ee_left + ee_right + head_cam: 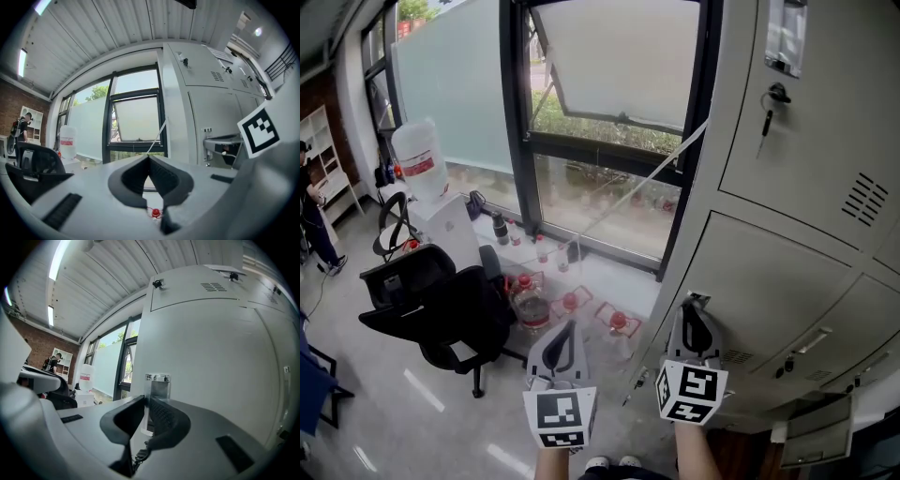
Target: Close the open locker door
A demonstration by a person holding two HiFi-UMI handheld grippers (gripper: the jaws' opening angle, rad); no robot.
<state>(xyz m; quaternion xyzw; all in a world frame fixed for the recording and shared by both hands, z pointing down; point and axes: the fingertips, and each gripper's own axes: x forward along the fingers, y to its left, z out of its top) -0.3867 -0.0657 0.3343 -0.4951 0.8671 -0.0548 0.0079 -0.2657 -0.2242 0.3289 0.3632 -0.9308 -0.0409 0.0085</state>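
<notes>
A bank of grey lockers fills the right of the head view. The middle locker door [769, 291] stands ajar, its free left edge carrying a metal latch plate [699, 299]. My right gripper [694, 307] points level at that edge. In the right gripper view the door panel [211, 357] fills the frame, and the latch plate [157, 380] and thin door edge sit between the jaws, which are closed onto it. My left gripper [570, 328] hangs beside it to the left, away from the lockers, shut with nothing in it [149, 158].
A black office chair [441, 314] stands at the left, with a water dispenser [422, 164] behind it. Several bottles [572, 302] lie on the floor below the window [609, 131]. A key [772, 101] hangs in the upper locker. A low flap [816, 431] stands out at bottom right. A person [311, 211] is far left.
</notes>
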